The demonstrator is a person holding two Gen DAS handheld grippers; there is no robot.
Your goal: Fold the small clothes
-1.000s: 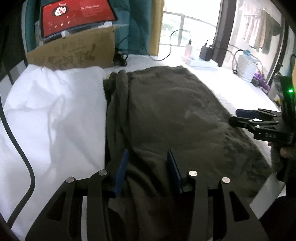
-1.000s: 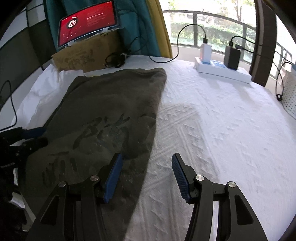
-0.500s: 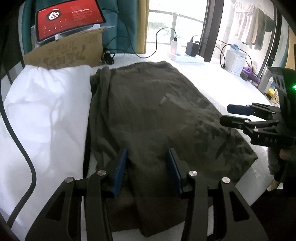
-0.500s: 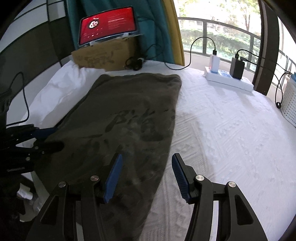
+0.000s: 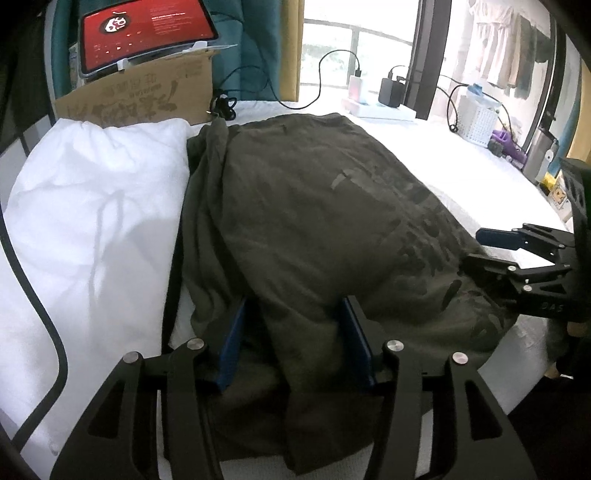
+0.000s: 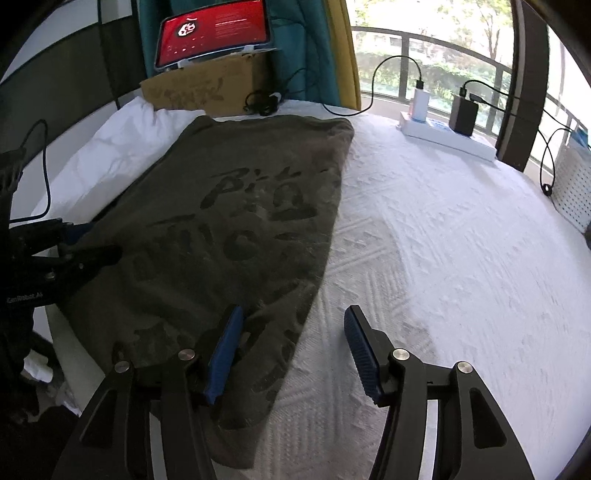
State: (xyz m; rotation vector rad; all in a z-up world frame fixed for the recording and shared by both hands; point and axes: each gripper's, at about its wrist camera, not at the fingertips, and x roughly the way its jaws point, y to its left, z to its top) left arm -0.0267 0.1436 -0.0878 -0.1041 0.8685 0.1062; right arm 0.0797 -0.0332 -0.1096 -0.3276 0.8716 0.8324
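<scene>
A dark olive T-shirt (image 5: 314,221) with a dark print lies spread flat on the white bed; the right wrist view shows the T-shirt (image 6: 251,221) in full length. My left gripper (image 5: 293,306) hovers low over its near left part, jaws opening, with a loose ridge of the cloth between the fingers and the pads off it. My right gripper (image 6: 293,314) is open at the shirt's near right edge, one finger over cloth and one over bare sheet. Each view shows the other tool: right gripper (image 5: 474,249), left gripper (image 6: 101,240).
A white pillow (image 5: 92,221) lies left of the shirt, with a black cable (image 5: 37,295) across it. Behind stand a cardboard box (image 5: 147,99) and a red-screen tablet (image 5: 144,33). A power strip with chargers (image 6: 443,129) sits far right. The bed edge runs just under the grippers.
Both grippers have drawn back toward the near edge of the bed, so more of the shirt and its hem shows. The left jaws stand a little wider apart.
</scene>
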